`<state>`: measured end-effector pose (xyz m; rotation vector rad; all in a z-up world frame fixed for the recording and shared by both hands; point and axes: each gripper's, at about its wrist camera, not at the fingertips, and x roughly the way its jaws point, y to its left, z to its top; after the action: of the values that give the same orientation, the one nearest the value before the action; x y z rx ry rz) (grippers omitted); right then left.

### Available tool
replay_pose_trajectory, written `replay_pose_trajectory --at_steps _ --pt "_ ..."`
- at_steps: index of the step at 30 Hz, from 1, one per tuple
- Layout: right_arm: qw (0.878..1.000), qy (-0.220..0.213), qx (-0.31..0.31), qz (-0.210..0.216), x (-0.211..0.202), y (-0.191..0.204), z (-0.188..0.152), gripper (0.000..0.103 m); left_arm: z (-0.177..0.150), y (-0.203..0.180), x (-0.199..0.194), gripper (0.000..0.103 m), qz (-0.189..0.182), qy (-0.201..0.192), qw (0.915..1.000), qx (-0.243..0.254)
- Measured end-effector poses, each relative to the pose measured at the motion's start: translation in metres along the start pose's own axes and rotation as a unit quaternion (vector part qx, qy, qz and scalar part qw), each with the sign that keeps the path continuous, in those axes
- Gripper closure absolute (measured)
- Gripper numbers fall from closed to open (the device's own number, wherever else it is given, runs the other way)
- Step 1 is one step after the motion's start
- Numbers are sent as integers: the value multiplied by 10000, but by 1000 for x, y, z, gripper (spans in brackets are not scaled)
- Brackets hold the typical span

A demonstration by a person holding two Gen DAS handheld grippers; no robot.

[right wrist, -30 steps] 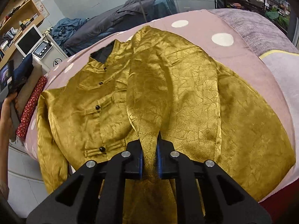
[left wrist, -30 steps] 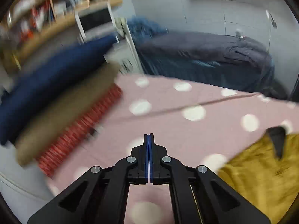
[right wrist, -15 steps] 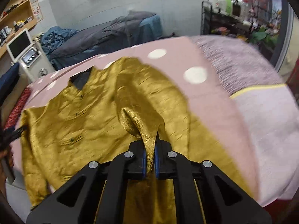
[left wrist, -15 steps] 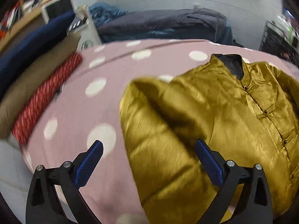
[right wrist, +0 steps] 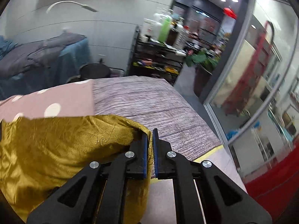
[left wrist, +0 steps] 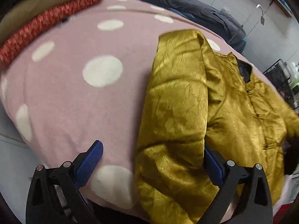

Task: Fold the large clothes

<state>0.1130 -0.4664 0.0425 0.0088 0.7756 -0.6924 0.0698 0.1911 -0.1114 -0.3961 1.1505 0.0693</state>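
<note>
A gold satin jacket (left wrist: 233, 112) with knot buttons and a black collar lining lies on a pink blanket with white dots (left wrist: 84, 97). Its near sleeve (left wrist: 173, 112) runs folded down the jacket's left side. My left gripper (left wrist: 152, 160) hangs over that sleeve's lower end, open wide; the left pad (left wrist: 91, 160) stands over the blanket and the right pad (left wrist: 213, 166) sits at the sleeve's right edge. In the right wrist view my right gripper (right wrist: 149, 140) is shut on a gold fold of the jacket (right wrist: 65, 149), lifted and drawn out to the right above a grey-purple cover (right wrist: 149, 102).
Folded clothes, one red patterned (left wrist: 46, 22), are stacked at the blanket's far left. Dark grey bedding (left wrist: 186, 5) lies on another bed behind. A black rack with bottles (right wrist: 158, 52) and a glass partition (right wrist: 261, 84) stand to the right. The bed's near edge drops off below my left gripper.
My left gripper went from shut to wide open and sank over the sleeve. My right gripper, still shut on the gold fabric, swung it up and to the right, away from the jacket's front.
</note>
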Motion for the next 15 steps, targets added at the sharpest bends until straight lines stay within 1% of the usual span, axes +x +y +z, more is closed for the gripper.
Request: replay_pose_trajectory --at_steps 2,3,4,5,6,7,8,10,11,13,15 --pt "9999 39 -102 -64 9 8 -5 97 3 4 17 7 -462 334 9978 -325" --pt "9997 -1 -231 -123 10 13 -8 97 6 4 25 7 -568 428 9966 -420" --pt "9990 -81 -376 -213 10 19 -9 97 10 -1 30 9 -486 360 9975 -356" --pt "9978 -174 -539 -331 9 23 -10 98 16 -11 32 17 -344 170 9992 -106" --pt "9966 -237 -665 -433 9 25 -11 98 25 -27 37 47 -193 46 9994 299" --pt "9963 -227 -680 -480 12 23 -9 98 34 -39 45 58 -9 102 9986 511" --pt "9966 -171 -632 -503 15 19 -5 98 44 -49 53 62 71 148 9981 586" --pt "9974 -26 -464 -542 23 8 5 98 68 -68 69 81 41 222 9973 698" --pt "9975 3 -396 -580 25 4 10 98 82 -80 76 84 123 216 9963 818" --pt "9963 -12 -279 -810 30 -9 24 99 112 -105 84 87 297 66 9938 1070" --pt "9948 -11 -99 -1011 33 -25 39 99 142 -133 82 87 442 -278 9884 1428"
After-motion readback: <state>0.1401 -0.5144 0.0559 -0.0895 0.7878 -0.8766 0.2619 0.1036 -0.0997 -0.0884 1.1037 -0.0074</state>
